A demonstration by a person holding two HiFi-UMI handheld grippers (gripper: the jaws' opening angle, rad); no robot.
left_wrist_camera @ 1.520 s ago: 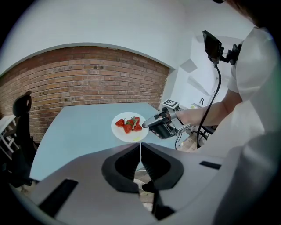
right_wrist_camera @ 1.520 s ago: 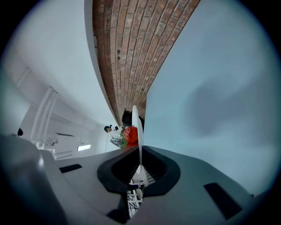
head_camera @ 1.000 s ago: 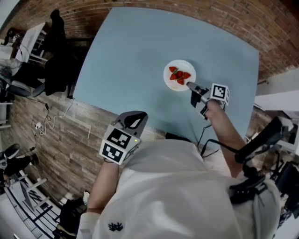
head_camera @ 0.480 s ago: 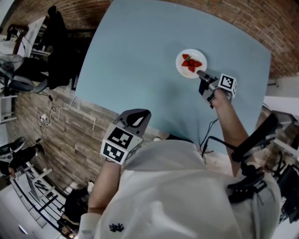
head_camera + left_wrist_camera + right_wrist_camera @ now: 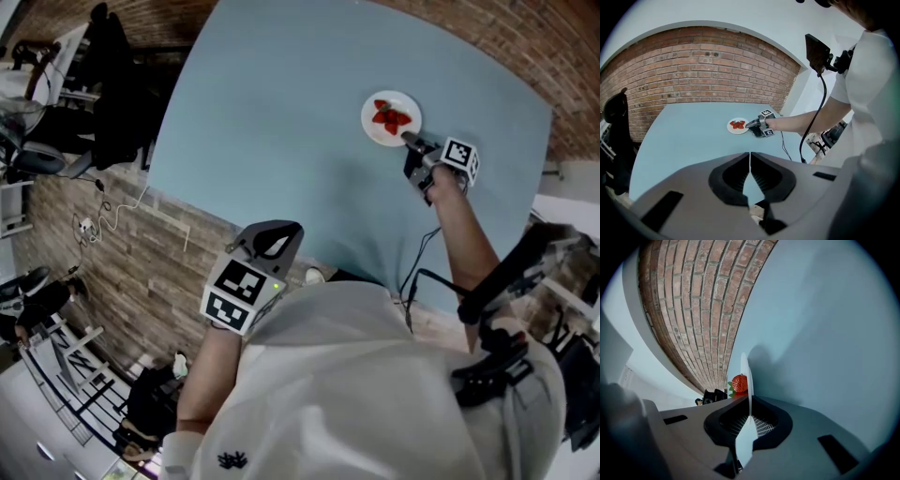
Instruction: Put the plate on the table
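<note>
A small white plate [image 5: 384,131] with several strawberries [image 5: 390,116] is at the far right of the light-blue table [image 5: 281,112]. My right gripper [image 5: 407,139] is shut on the plate's near rim. In the right gripper view the plate [image 5: 745,373] shows edge-on between the jaws, one strawberry [image 5: 739,382] on it, its shadow close on the table [image 5: 825,333]. I cannot tell whether it touches the table. My left gripper [image 5: 274,234] hangs shut and empty by my body, off the table's near edge. The left gripper view shows its jaws [image 5: 750,164] together, and the plate [image 5: 737,125] far off.
A brick floor surrounds the table. A black chair [image 5: 112,103] stands by the table's left side, with loose cables [image 5: 103,225] on the floor nearby. Dark equipment [image 5: 525,272] sits at my right, and a cable [image 5: 417,272] hangs under my right arm.
The right gripper and the plate have moved farther out and to the right over the table. The left gripper has stayed in place, shut.
</note>
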